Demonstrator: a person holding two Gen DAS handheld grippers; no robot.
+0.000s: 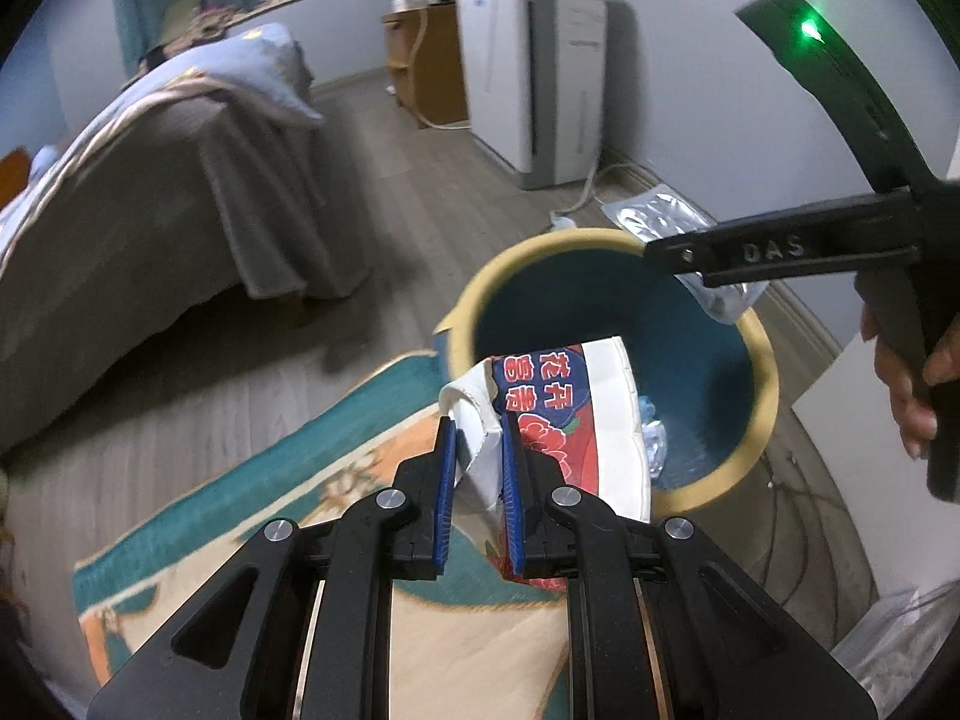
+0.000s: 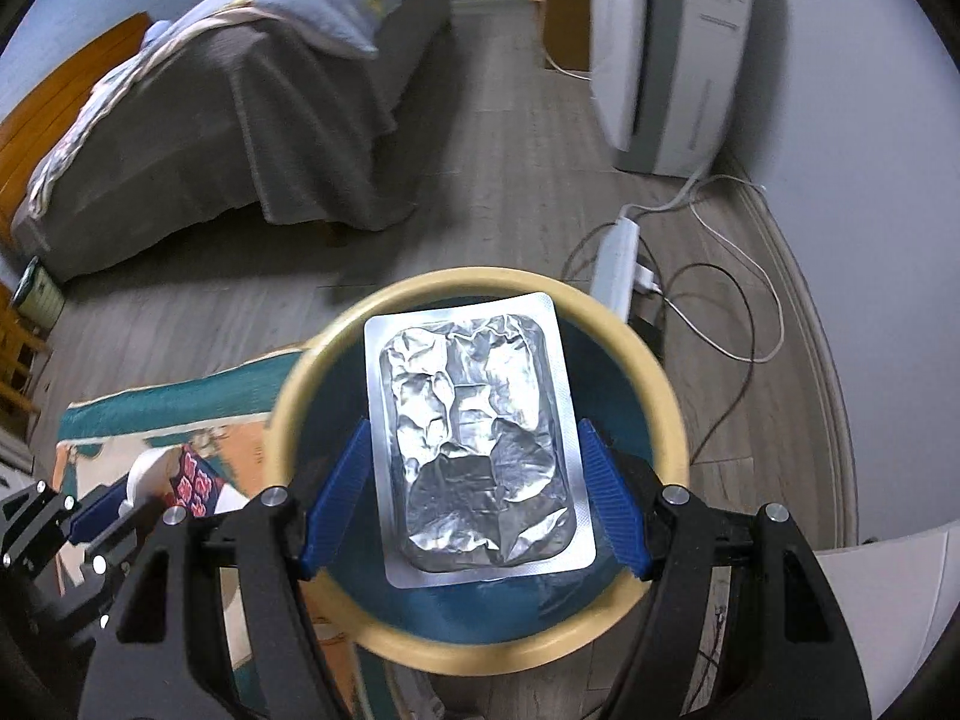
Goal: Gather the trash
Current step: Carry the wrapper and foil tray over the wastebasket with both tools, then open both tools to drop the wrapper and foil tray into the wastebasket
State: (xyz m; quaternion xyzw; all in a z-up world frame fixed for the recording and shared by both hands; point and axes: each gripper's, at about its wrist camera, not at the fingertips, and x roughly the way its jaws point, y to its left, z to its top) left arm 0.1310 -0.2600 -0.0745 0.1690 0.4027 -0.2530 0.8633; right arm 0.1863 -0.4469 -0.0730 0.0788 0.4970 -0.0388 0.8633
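A round bin [image 1: 462, 324] with a yellow rim and teal inside stands on the floor at the edge of a rug. My left gripper [image 1: 478, 426] is shut on a white, red and blue printed wrapper [image 1: 558, 408], which hangs over the bin's near rim. My right gripper [image 2: 472, 429] is shut on a flat silver foil blister pack [image 2: 468, 390], held edge to edge between the blue pads above the bin [image 2: 669, 420]. The left wrist view shows the right gripper [image 1: 678, 252] and its foil pack [image 1: 654, 213] over the far rim. The left gripper [image 2: 120, 504] and wrapper [image 2: 195, 477] appear at lower left.
Crumpled clear plastic [image 1: 654, 444] lies inside the bin. A teal and orange rug [image 1: 252, 498] lies in front, and a bed [image 2: 240, 120] to the left. By the right wall are a white appliance [image 2: 660, 60], a power strip [image 2: 615, 258] and loose cables.
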